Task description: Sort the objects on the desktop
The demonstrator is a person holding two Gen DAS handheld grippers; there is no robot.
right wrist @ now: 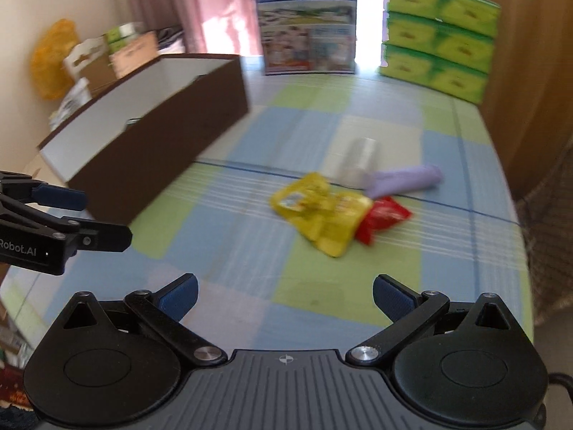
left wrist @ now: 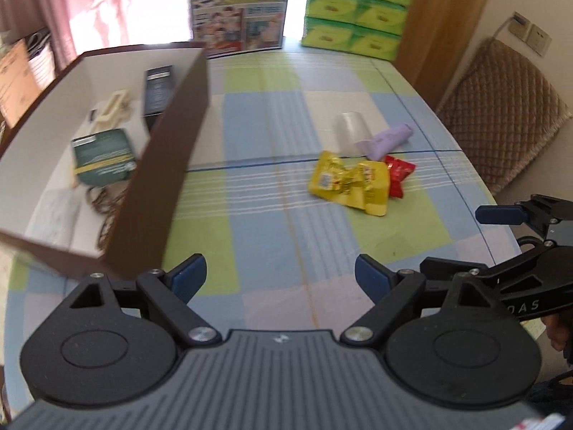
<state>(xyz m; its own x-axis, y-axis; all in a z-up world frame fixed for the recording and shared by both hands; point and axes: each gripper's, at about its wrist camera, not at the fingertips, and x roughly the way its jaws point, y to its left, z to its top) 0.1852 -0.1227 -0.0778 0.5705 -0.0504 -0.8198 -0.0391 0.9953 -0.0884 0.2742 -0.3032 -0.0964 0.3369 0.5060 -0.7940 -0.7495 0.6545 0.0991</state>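
Note:
A yellow snack packet (left wrist: 349, 184) (right wrist: 318, 211) lies mid-table with a red packet (left wrist: 398, 175) (right wrist: 383, 220) at its right. Behind them are a white cup on its side (left wrist: 349, 132) (right wrist: 358, 161) and a purple roll (left wrist: 388, 140) (right wrist: 404, 179). A brown box (left wrist: 168, 154) (right wrist: 161, 143) with a white inside stands at the left and holds a green packet (left wrist: 104, 156), a black box (left wrist: 157, 89), a cream item and cables. My left gripper (left wrist: 281, 279) is open and empty, near the box's corner. My right gripper (right wrist: 284, 297) is open and empty, short of the packets.
A checked cloth (left wrist: 265, 193) covers the table. At the back stand a printed blue carton (left wrist: 238, 7) (right wrist: 306, 18) and stacked green tissue packs (left wrist: 352, 10) (right wrist: 437, 39). A padded chair (left wrist: 501, 114) is at the right edge. Each gripper shows in the other's view.

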